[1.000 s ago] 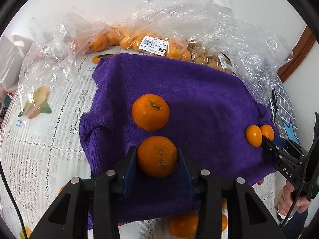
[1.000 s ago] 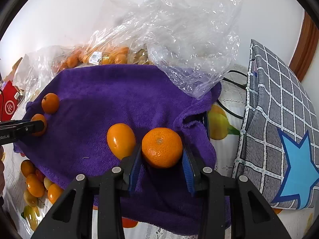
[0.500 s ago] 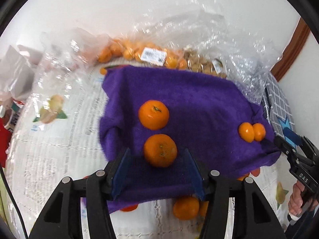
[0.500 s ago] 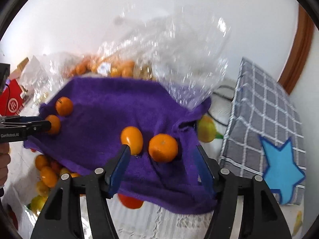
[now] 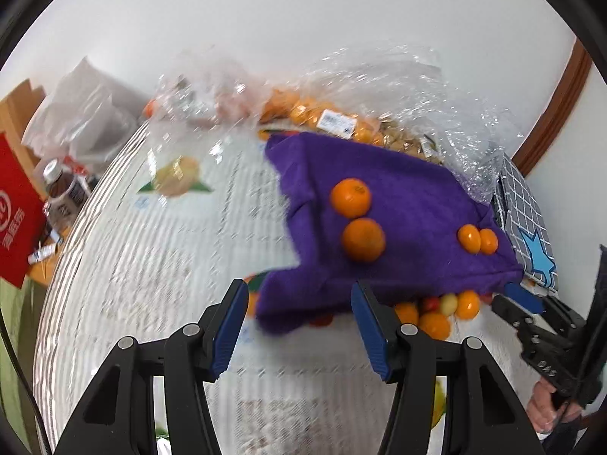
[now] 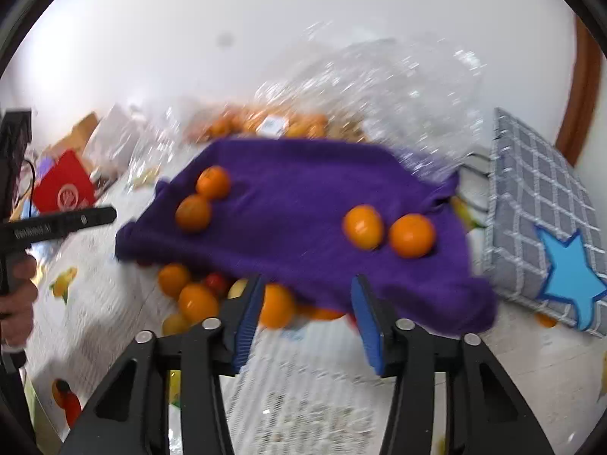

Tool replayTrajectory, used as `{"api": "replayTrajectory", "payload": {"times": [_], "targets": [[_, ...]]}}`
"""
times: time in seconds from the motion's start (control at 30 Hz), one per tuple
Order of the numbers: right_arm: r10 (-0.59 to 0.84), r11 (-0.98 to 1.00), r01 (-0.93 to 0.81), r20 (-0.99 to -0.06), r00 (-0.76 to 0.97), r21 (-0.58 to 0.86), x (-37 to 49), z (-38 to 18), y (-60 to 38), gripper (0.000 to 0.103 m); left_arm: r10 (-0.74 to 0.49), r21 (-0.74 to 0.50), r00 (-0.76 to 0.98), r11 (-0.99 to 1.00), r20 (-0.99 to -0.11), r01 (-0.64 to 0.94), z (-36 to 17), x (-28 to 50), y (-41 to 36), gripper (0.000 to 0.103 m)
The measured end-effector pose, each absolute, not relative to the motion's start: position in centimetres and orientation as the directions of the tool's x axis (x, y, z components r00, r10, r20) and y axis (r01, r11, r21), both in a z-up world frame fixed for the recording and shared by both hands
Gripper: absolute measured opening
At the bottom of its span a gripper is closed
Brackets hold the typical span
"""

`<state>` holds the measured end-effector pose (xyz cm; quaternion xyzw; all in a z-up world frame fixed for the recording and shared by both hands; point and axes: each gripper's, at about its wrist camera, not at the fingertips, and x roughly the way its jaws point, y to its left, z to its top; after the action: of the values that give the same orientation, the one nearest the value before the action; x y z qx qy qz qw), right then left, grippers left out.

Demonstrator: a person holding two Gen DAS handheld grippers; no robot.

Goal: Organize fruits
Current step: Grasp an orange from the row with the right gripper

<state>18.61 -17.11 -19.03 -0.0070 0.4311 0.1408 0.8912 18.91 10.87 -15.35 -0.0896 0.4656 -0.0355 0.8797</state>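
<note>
Left tool [image 5: 299, 322] released, ribbed blue pads spread, empty. Right tool [image 6: 305, 314] likewise released, empty. Fuzzy purple towel [image 6: 303, 197] on lace-textured desk [image 5: 151, 265] carries two round, dimpled oranges [image 5: 362, 239] and two smaller smooth ones [image 6: 411, 235]. More fruit [image 6: 197, 301] lies beside the towel edge, possibly under it; view blurred.

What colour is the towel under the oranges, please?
Deep purple towel; clearest in the right wrist view.

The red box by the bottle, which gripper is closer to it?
Left. The left gripper hangs over the table's left side, toward the red box. The right gripper is beyond the purple towel, at its other end.
</note>
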Motion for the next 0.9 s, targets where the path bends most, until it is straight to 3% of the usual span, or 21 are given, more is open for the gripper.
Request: {"api": "replayTrajectory", "payload": {"times": [0.13, 0.4, 0.47, 0.9], "targets": [[0.234, 0.958, -0.274, -0.799, 0.555, 0.090, 18.4, -21.2, -15.3, 0.039, -0.147, -0.193, 0.544, 0.981, -0.826, -0.029, -16.3, 17.9, 12.0, 0.054], [0.226, 0.962, -0.251, -0.824, 0.519, 0.106, 19.2, -23.3, -14.4, 0.039, -0.190, -0.225, 0.525, 0.974, -0.830, -0.002, -17.8, 17.4, 12.3, 0.054], [0.248, 0.957, -0.260, -0.818, 0.519, 0.125, 19.2, -23.3, -14.2, 0.034, -0.205, -0.234, 0.517, 0.972, -0.831, 0.009, -18.1, 17.5, 11.9, 0.054], [0.171, 0.978, -0.194, -0.805, 0.569, 0.070, 17.4, -21.8, -16.9, 0.034, -0.311, -0.272, 0.475, 0.950, -0.823, 0.151, -19.1, 18.3, 6.1, 0.054]]}}
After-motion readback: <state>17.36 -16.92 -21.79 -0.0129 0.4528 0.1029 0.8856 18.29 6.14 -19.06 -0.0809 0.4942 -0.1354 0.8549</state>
